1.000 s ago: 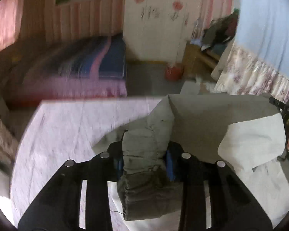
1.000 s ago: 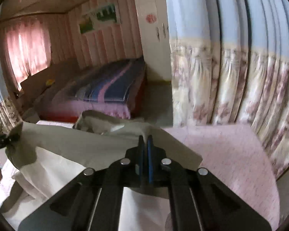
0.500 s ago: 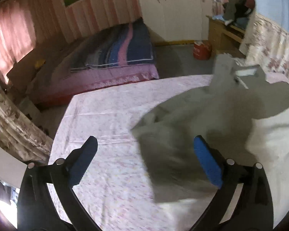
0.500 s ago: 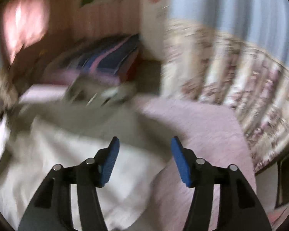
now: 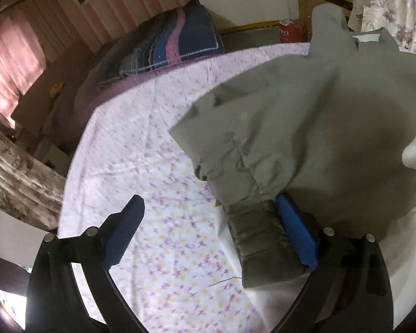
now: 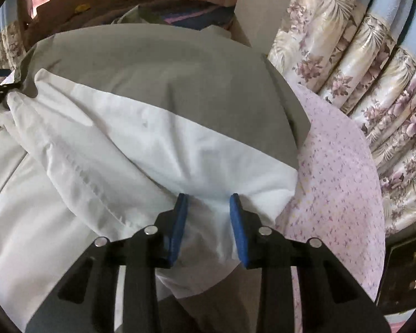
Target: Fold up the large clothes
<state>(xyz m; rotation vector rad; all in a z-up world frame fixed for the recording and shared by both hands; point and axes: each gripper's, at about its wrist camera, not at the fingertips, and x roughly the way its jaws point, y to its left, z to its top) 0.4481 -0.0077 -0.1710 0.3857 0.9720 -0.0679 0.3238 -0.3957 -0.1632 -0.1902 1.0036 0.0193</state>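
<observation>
My left gripper (image 5: pixel 208 230), fingers spread wide, has the jacket's (image 5: pixel 305 127) ribbed cuff (image 5: pixel 263 247) against its right finger, sleeve running to upper right. My right gripper (image 6: pixel 208 216), having just narrowed, straddles a white fold without pinching. The jacket lies on the floral bedsheet (image 5: pixel 158 244).

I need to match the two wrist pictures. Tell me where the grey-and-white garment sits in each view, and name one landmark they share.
Left wrist: the grey-and-white garment fills the right half, its ribbed cuff low between the open fingers.
Right wrist: the garment fills the centre and left, grey behind, white in front.
Shared landmark: the pink flowered sheet under it.
</observation>
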